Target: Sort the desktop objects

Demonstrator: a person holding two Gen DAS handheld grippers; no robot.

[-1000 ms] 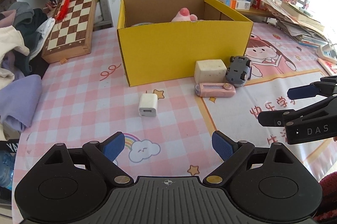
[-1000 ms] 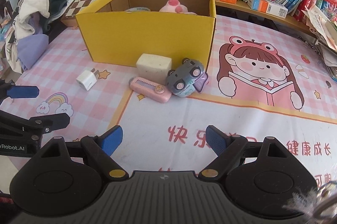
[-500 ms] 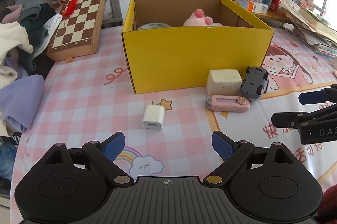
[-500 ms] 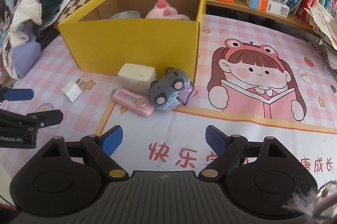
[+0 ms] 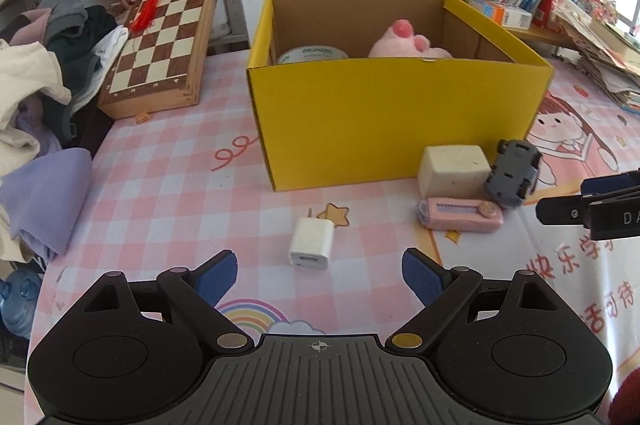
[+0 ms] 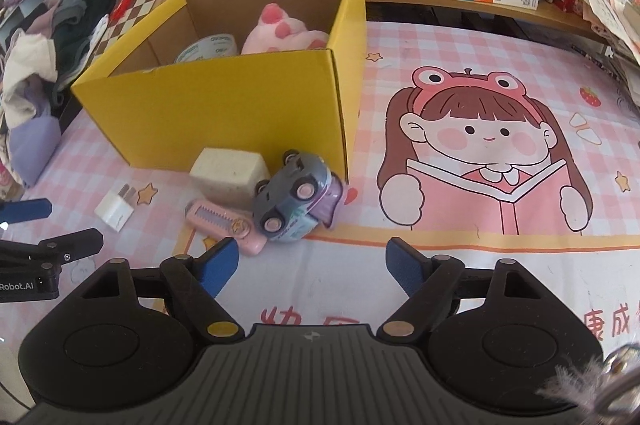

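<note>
Four small items (image 5: pixel 454 172) clustered before yellow box (image 5: pixel 400 121).

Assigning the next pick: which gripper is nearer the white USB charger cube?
Left. The left gripper is open right in front of the white USB charger cube; the right gripper sits off to its right, facing the grey toy car.

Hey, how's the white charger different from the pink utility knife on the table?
The white charger is a short, blocky cube with prongs pointing toward the yellow box; the pink utility knife is long, flat and lies sideways. The charger sits alone on the checked cloth, while the knife lies right in front of the beige sponge block and the toy car. Both rest on the table outside the box, ungrasped.
</note>
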